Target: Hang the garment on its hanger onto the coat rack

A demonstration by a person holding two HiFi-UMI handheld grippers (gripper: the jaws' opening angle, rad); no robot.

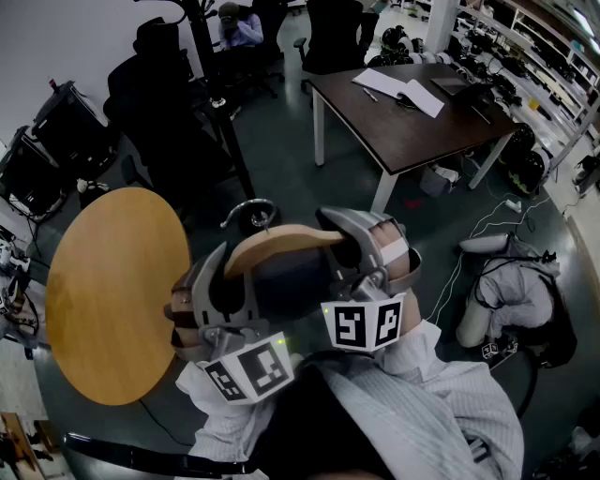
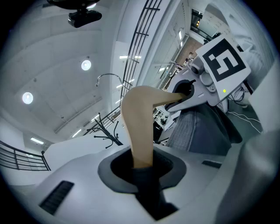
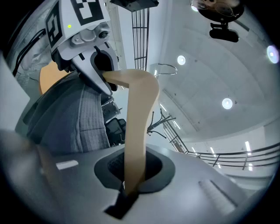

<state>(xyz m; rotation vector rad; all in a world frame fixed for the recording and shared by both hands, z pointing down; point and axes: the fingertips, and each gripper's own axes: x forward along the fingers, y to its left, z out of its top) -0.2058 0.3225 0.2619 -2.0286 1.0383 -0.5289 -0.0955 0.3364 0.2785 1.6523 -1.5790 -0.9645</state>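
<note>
A wooden hanger [image 1: 281, 242] with a metal hook [image 1: 251, 211] carries a dark grey garment [image 1: 281, 281], held up in front of me. My left gripper [image 1: 223, 277] is shut on the hanger's left end, clamping wood [image 2: 138, 127] and dark cloth together. On the right end my right gripper [image 1: 361, 246] is shut, the wood [image 3: 138, 122] running straight into its jaws. The black coat rack [image 1: 220, 103] stands beyond the hook, apart from it. It also shows small in the left gripper view [image 2: 105, 129] and the right gripper view [image 3: 159, 120].
A round wooden table [image 1: 117, 291] stands at my left. Black office chairs [image 1: 155, 103] crowd around the rack. A dark brown table [image 1: 412, 122] with papers is at the back right, with cables and gear on the floor [image 1: 511, 291]. A seated person [image 1: 239, 28] is far behind.
</note>
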